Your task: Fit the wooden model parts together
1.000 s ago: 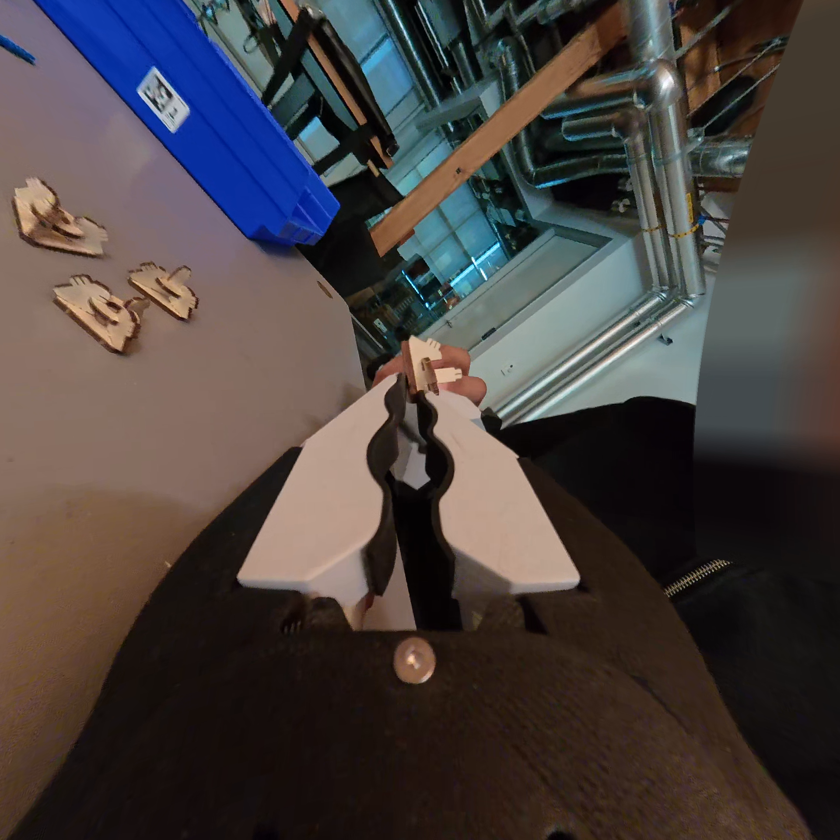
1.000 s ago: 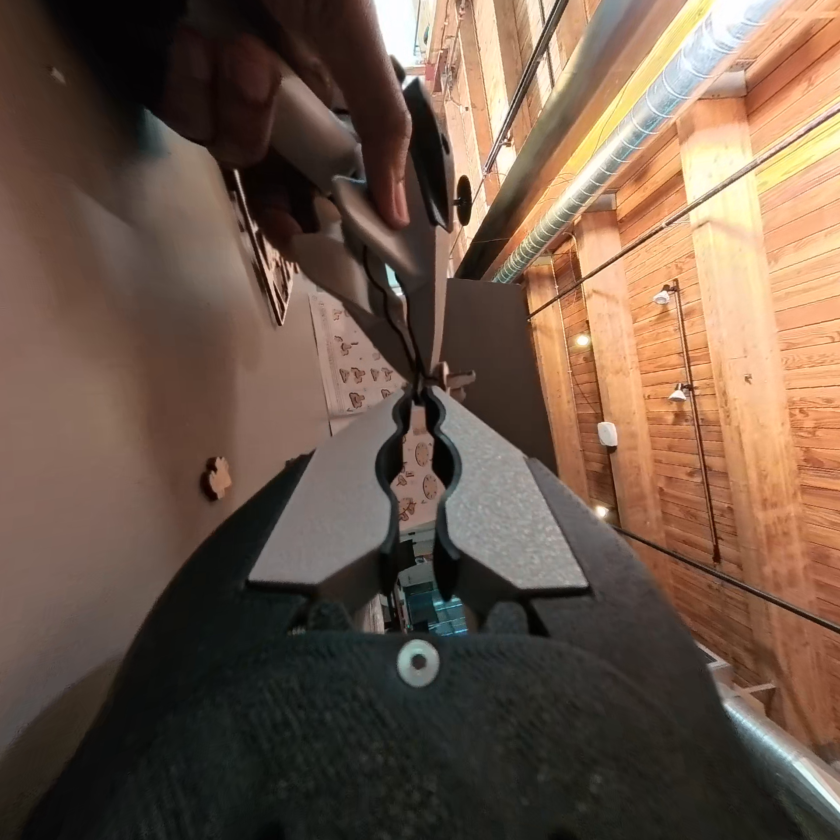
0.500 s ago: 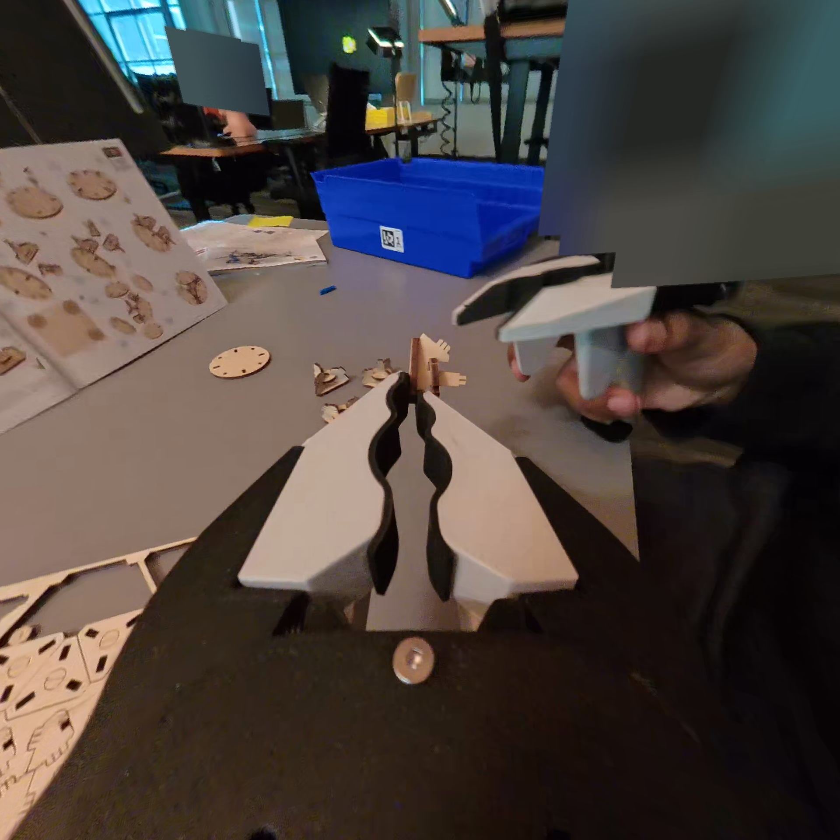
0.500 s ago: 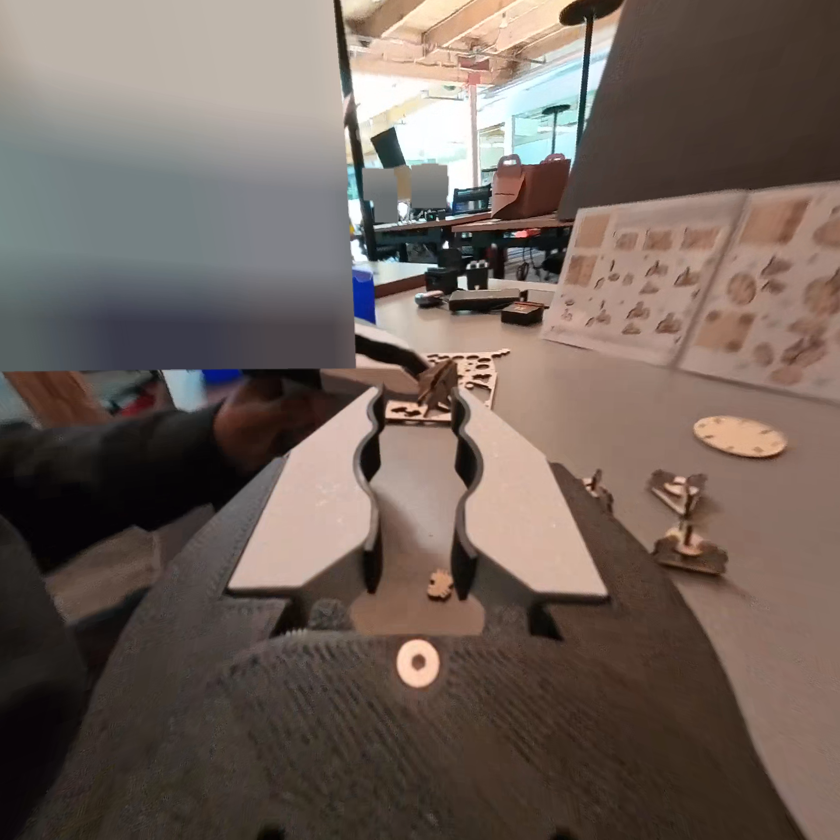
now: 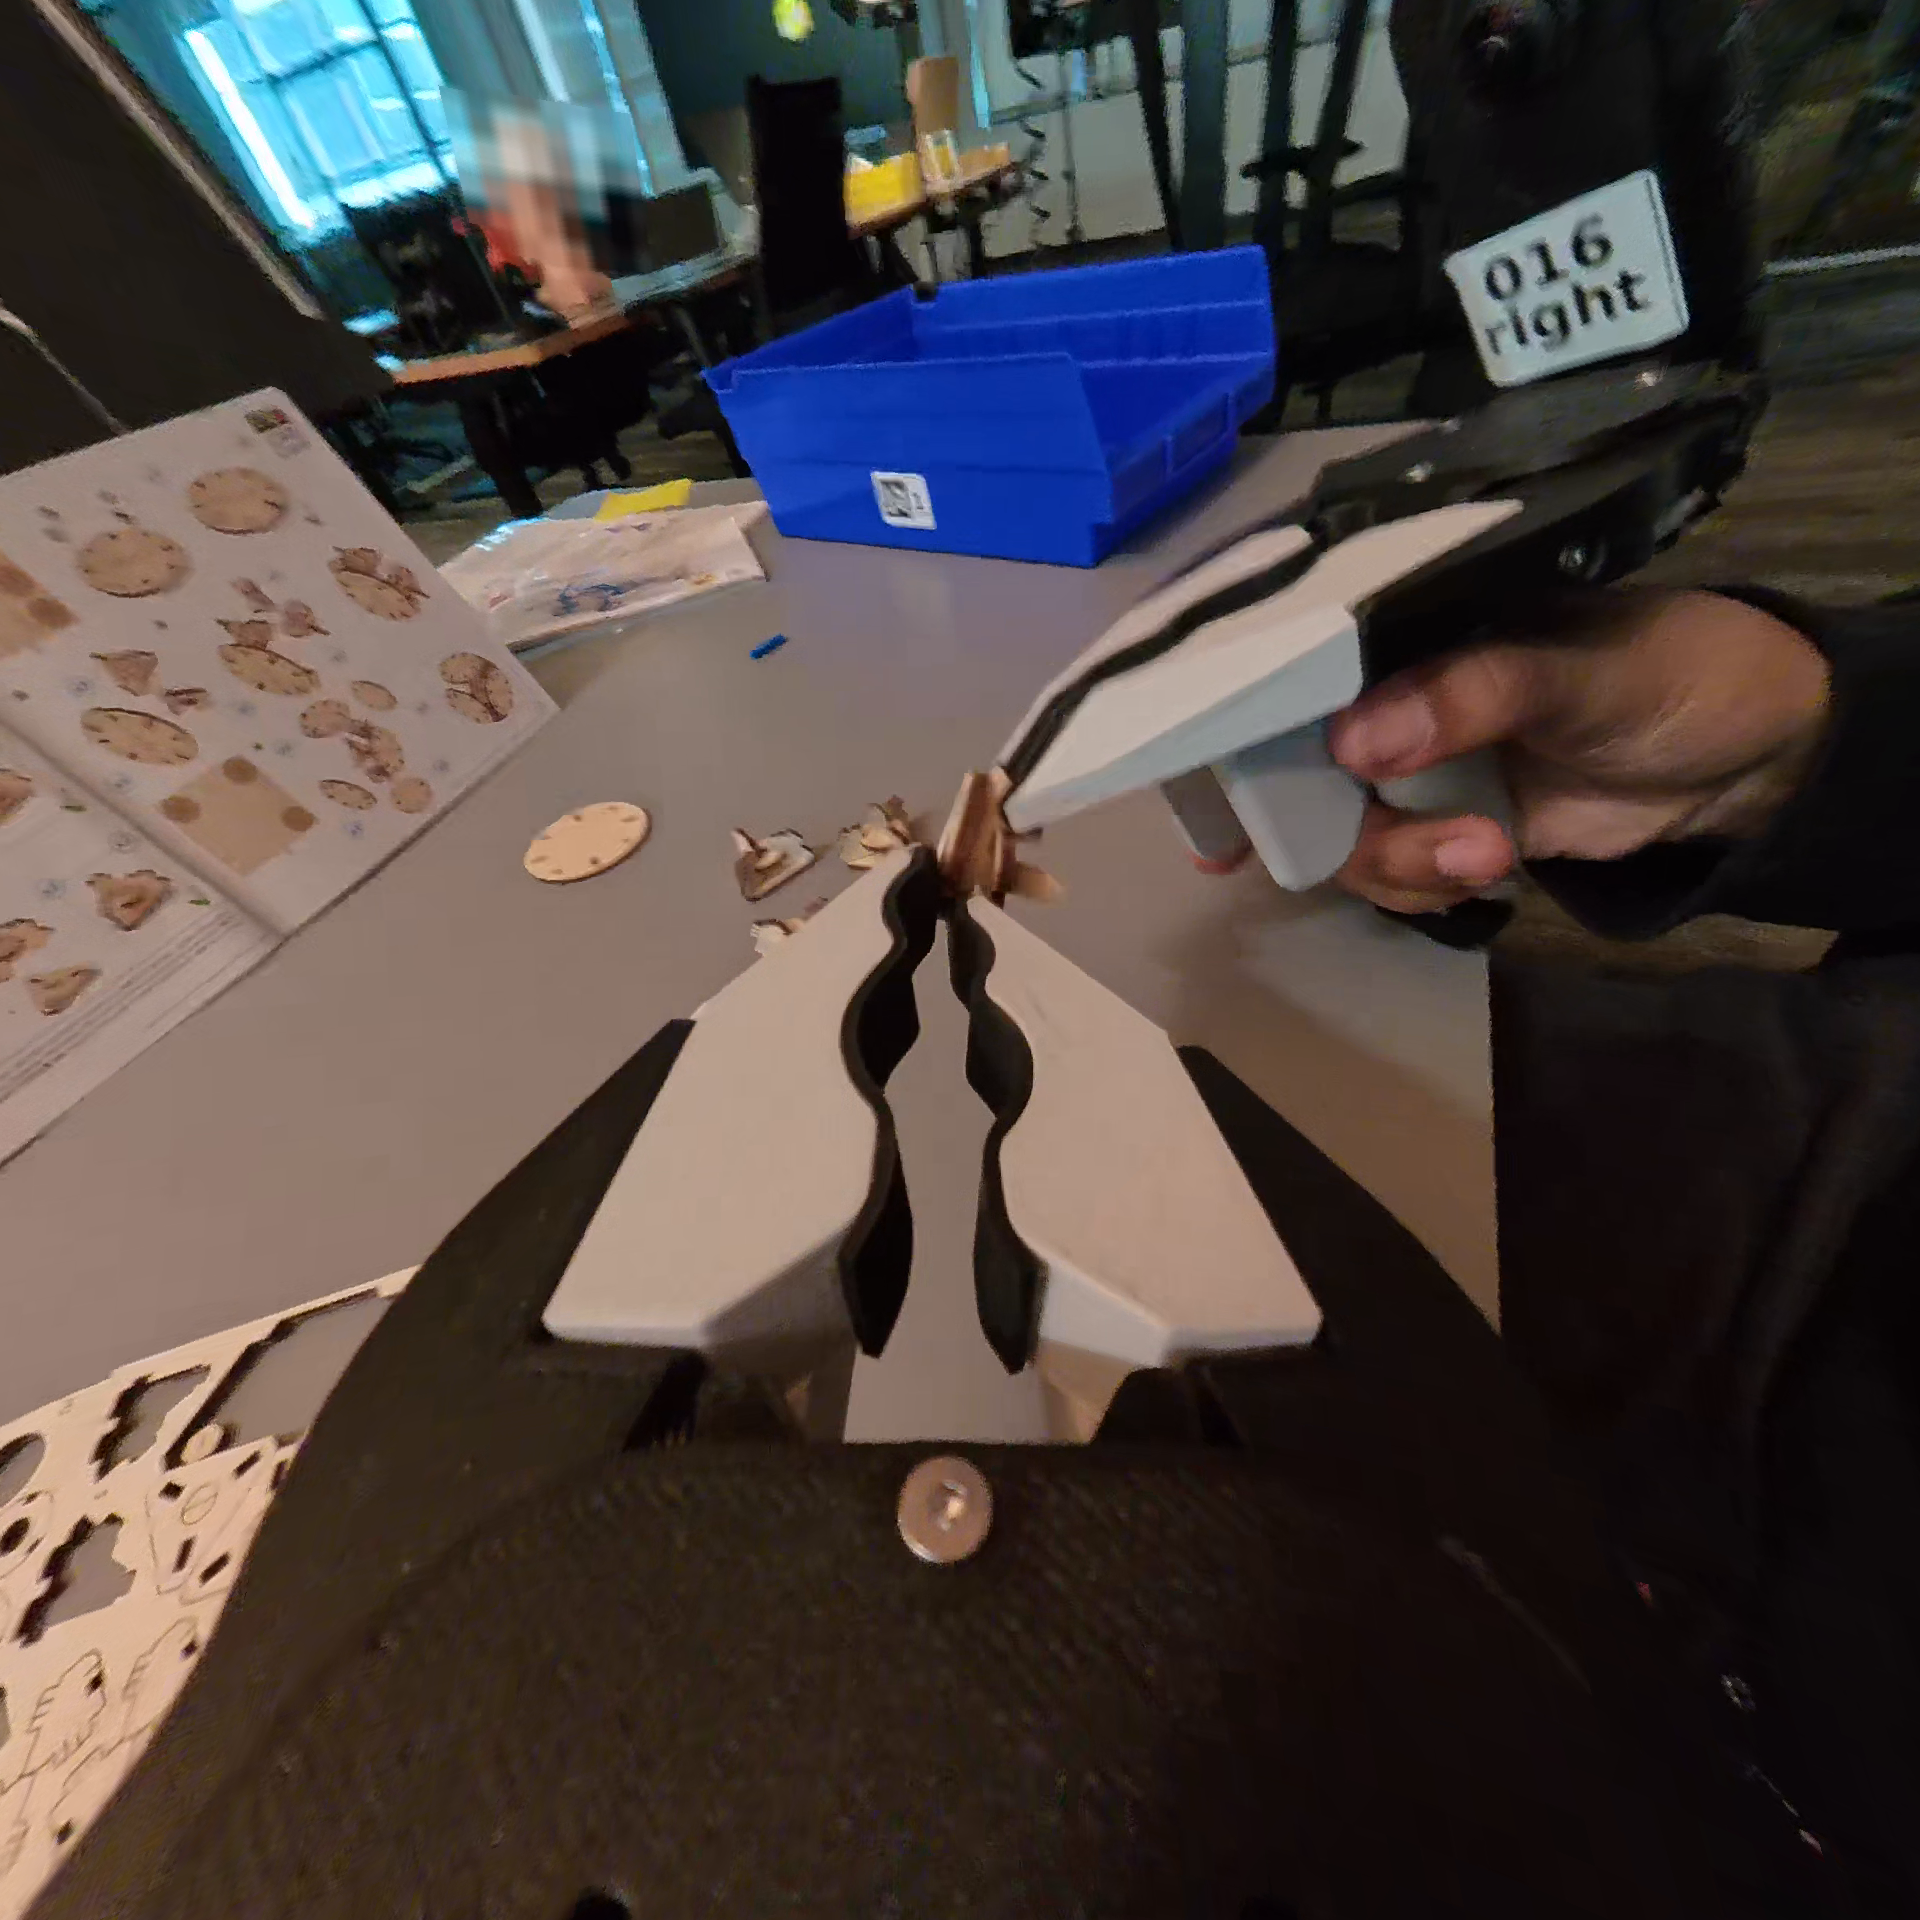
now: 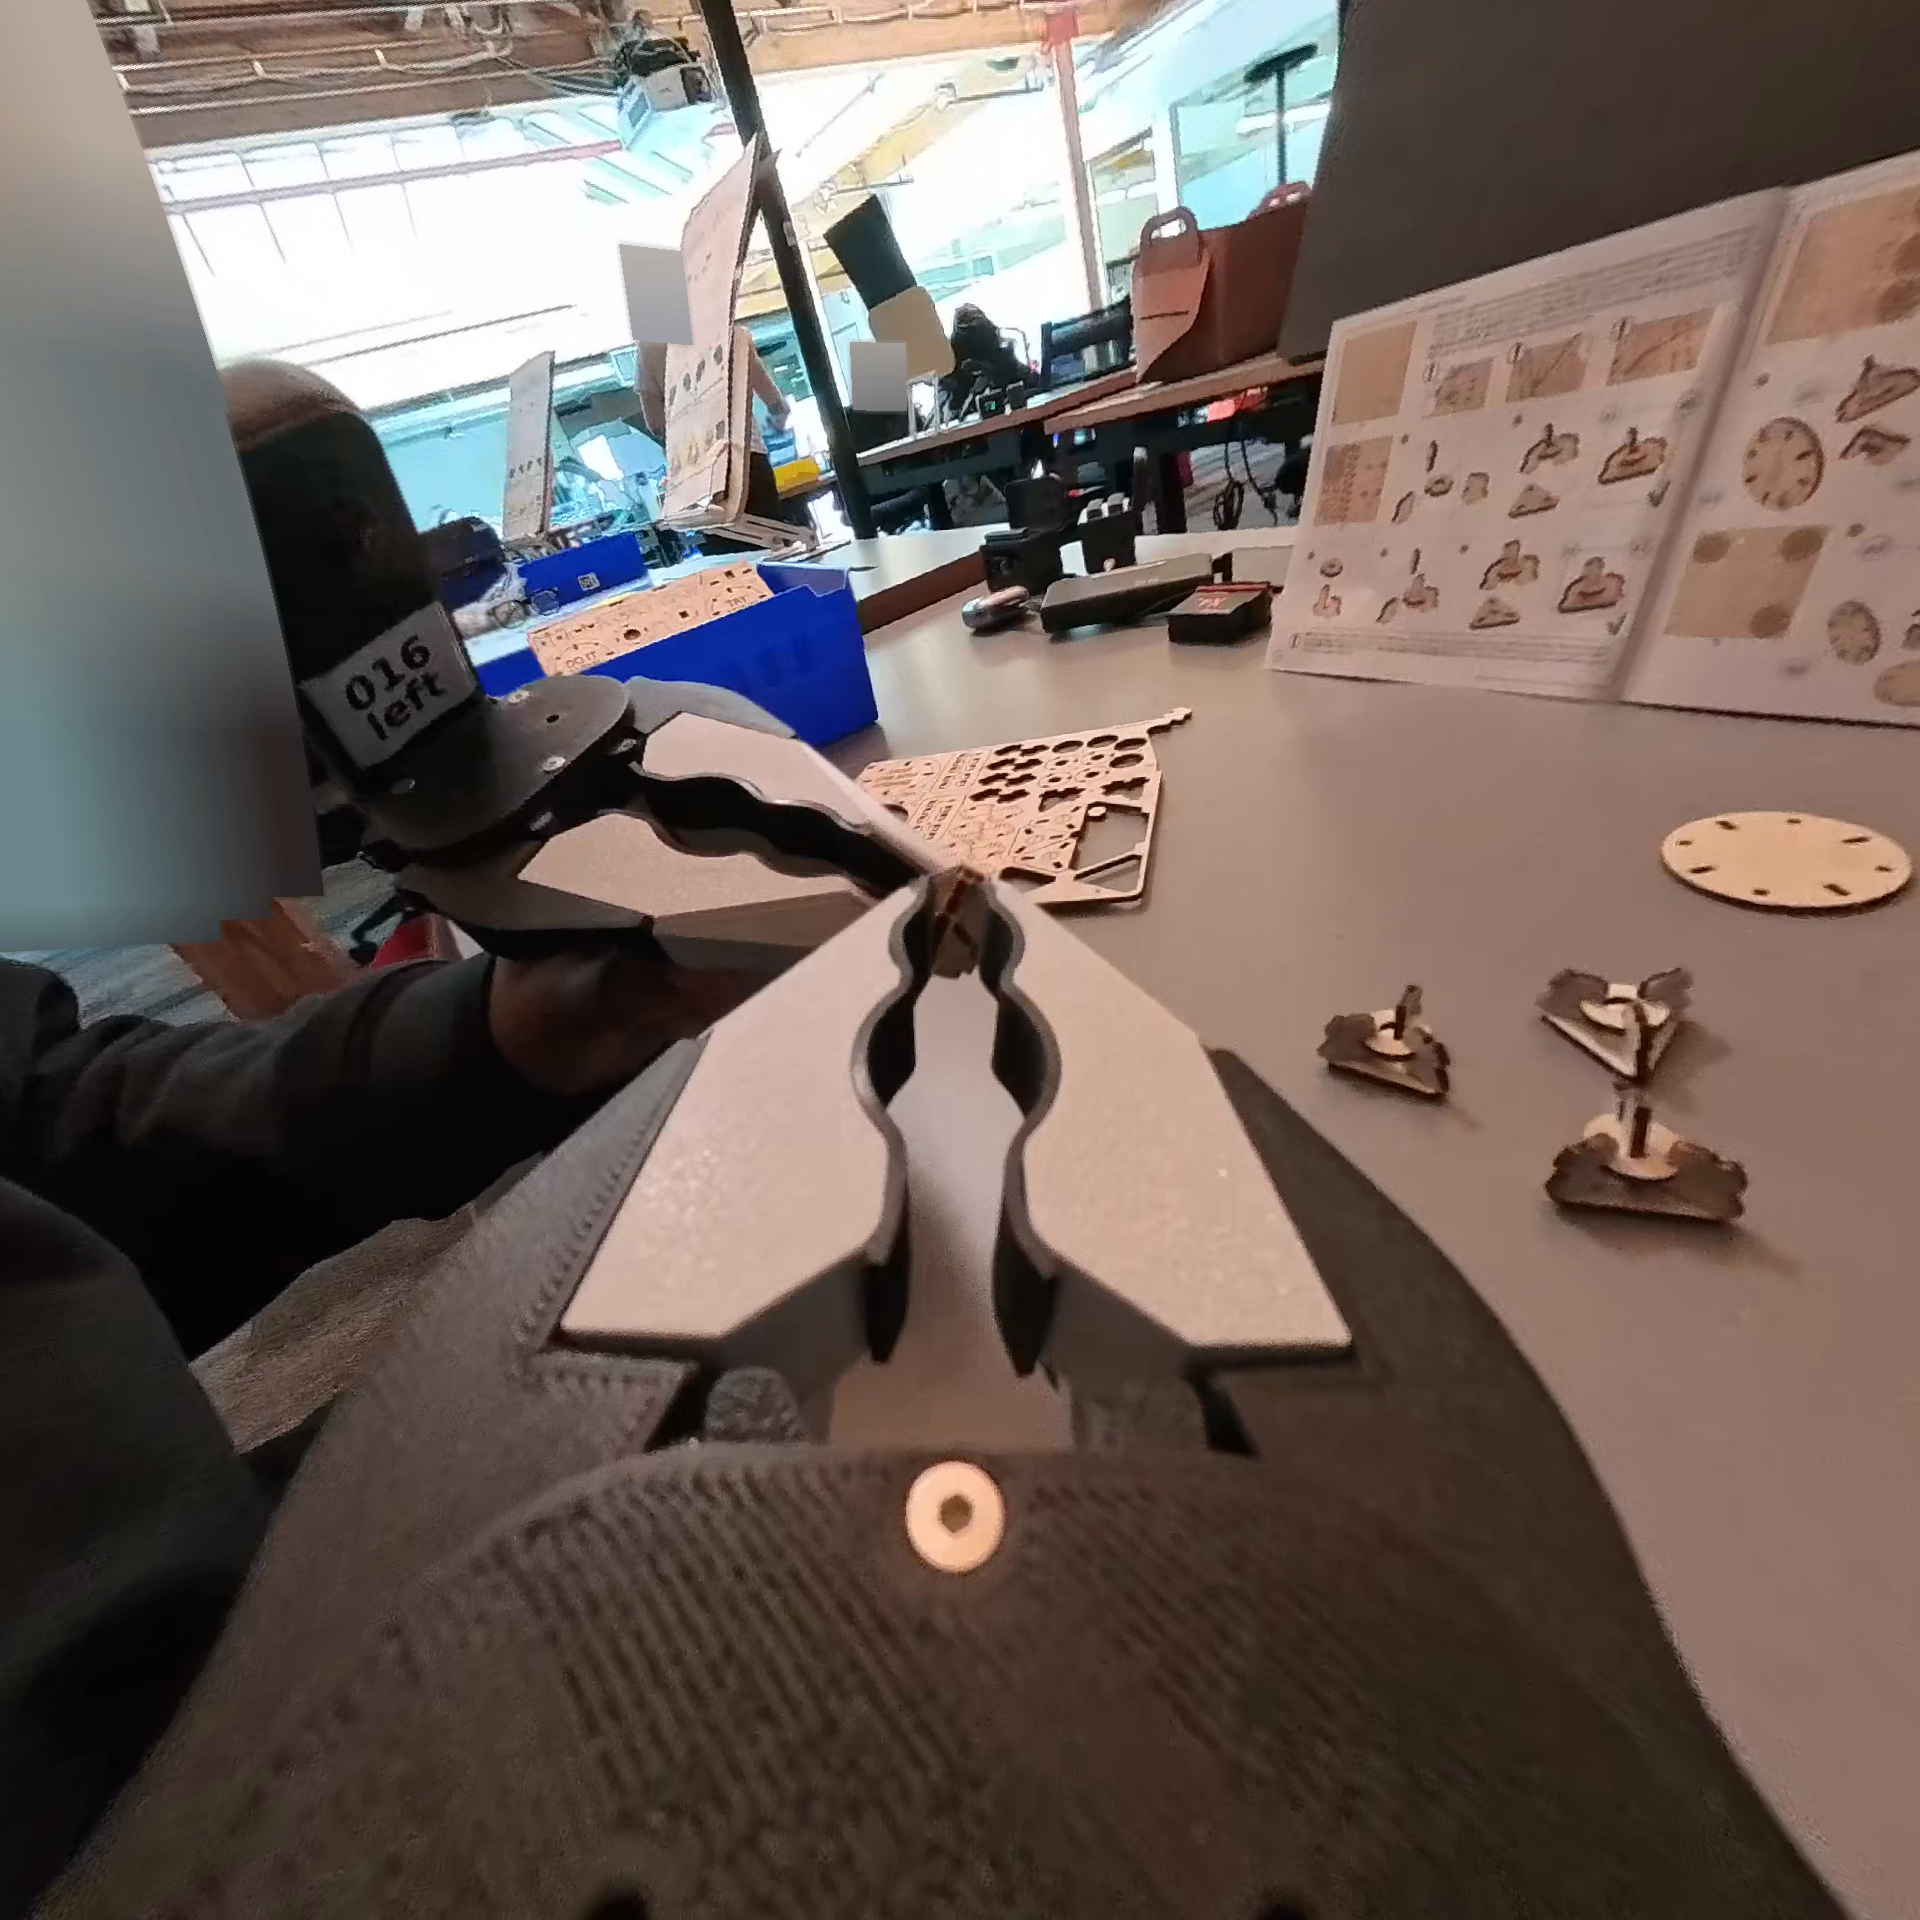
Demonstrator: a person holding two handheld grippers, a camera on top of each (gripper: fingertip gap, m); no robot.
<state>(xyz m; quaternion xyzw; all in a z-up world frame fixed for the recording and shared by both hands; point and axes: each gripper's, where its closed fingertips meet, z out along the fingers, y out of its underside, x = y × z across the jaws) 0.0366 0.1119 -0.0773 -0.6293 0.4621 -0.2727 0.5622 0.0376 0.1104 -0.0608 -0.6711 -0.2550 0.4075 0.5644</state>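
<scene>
Both my hand-held grippers, left (image 5: 948, 896) and right (image 6: 951, 914), clamp one wooden piece (image 5: 977, 847); twisting apart could snap it toward three o'clock.

The thin wooden piece (image 5: 975, 844) looks pale and matt; the table (image 5: 416, 997) smooth, dull grey; the bin (image 5: 997, 416) at 12 o'clock glossy blue plastic.

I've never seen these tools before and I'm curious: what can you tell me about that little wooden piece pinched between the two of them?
The small pale plywood assembly looks laser-cut, with dark edges, built of thin flat parts slotted crosswise. It is held above the grey table, clamped by the left gripper and right gripper, whose fingers close on it from opposite sides.
</scene>
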